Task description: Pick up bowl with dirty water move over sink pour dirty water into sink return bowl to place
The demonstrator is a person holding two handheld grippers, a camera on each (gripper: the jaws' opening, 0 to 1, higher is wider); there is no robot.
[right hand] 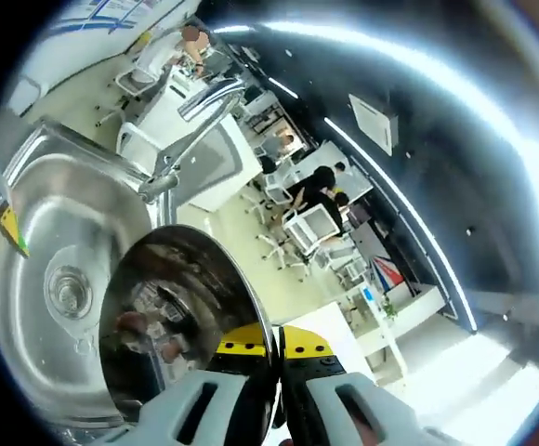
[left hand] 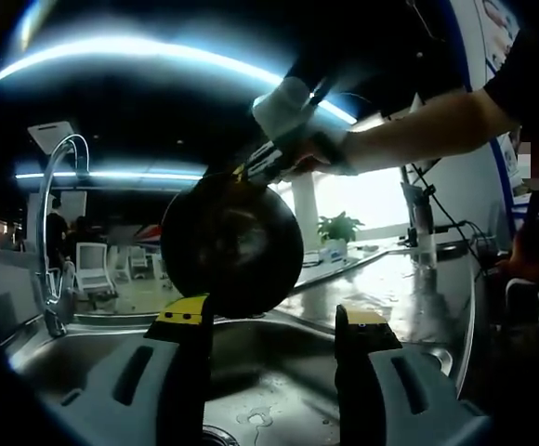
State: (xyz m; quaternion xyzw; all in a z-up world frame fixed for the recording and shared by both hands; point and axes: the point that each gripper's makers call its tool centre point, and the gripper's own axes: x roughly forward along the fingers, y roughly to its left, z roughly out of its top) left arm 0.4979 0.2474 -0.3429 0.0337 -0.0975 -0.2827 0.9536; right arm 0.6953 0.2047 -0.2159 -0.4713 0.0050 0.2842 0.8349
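One tilted bowl (right hand: 181,316) over the sink (right hand: 37,232), contents indiscernible.

Glossy metal bowl (right hand: 172,321), shiny steel sink (right hand: 37,232) (wet), chrome faucet (left hand: 54,223)

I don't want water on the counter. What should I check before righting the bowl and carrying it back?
1. Right gripper clamped on the rim of the bowl: ok.
2. Bowl tipped over the sink: ok.
3. Bowl emptied: cannot tell, its inside is too reflective.
4. Left gripper open, apart from the bowl: ok.
5. Faucet off to one side of the bowl: ok.
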